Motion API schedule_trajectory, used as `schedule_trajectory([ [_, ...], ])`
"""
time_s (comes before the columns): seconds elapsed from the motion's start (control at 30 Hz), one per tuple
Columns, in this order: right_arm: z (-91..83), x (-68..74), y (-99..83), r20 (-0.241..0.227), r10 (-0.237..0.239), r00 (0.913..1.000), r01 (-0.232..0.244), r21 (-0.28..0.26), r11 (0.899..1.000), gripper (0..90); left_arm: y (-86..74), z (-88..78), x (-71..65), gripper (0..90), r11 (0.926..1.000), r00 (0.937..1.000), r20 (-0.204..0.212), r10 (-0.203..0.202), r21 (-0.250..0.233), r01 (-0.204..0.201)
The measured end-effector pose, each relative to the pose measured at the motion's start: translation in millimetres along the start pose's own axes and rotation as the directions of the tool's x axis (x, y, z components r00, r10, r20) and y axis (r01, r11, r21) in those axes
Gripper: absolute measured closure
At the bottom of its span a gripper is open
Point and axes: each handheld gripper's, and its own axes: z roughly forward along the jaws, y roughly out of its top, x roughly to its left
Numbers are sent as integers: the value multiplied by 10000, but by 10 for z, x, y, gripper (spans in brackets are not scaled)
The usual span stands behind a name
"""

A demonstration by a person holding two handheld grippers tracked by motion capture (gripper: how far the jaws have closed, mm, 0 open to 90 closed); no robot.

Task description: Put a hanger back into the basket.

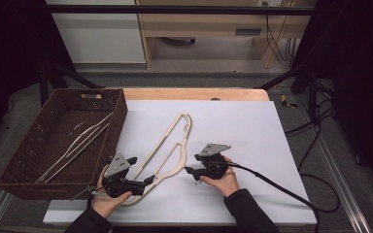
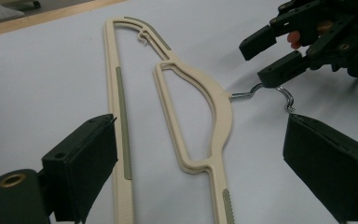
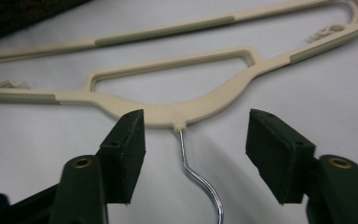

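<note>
Both claws spread: right gripper (image 3: 193,158) straddles the hanger's (image 3: 168,109) thin wire hook (image 3: 193,175) at lower centre, left gripper (image 2: 205,172) its arm; hook may slip out as pads close.

The left gripper (image 1: 148,180) lies low at the near left, held from beneath by the left hand (image 1: 108,200), its body pointing right and slightly away. Its jaws stand wide apart with nothing pressed between the pads (image 2: 86,163). The right gripper (image 1: 189,170) sits a little farther right, gripped by the right hand (image 1: 222,182), pointing left toward the other. Its jaws are partly open, the pads (image 3: 128,151) apart and gripping nothing. Both dark-sleeved forearms come in from the near edge, well apart at the sleeves.
</note>
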Motion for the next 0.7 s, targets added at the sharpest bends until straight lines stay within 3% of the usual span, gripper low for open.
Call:
schedule_trajectory([
  [0.17,182,10,-19,-102,-85,9999,90,475,9988,511,-18,22,-2,108,10000,10000,54,-14,69,14],
  [0.3,233,1,-41,-94,-78,9999,85,844,9964,628,-22,38,-16,114,10000,9999,100,33,90,-34],
  [0.5,237,-5,-38,-306,-58,9995,84,862,9962,743,-23,37,-10,119,10000,10000,90,-22,50,22],
  [0.53,256,-16,-51,-441,-209,9988,251,975,9949,771,-22,37,-9,121,10000,9999,123,-34,31,34],
  [0.6,260,1,-50,-322,-119,9994,150,947,9954,794,-22,38,-10,122,10000,9999,152,-46,15,46],
  [0.7,262,-5,-59,-352,-393,9986,424,904,9950,836,-21,42,-10,126,10000,9997,212,-83,-2,83],
])
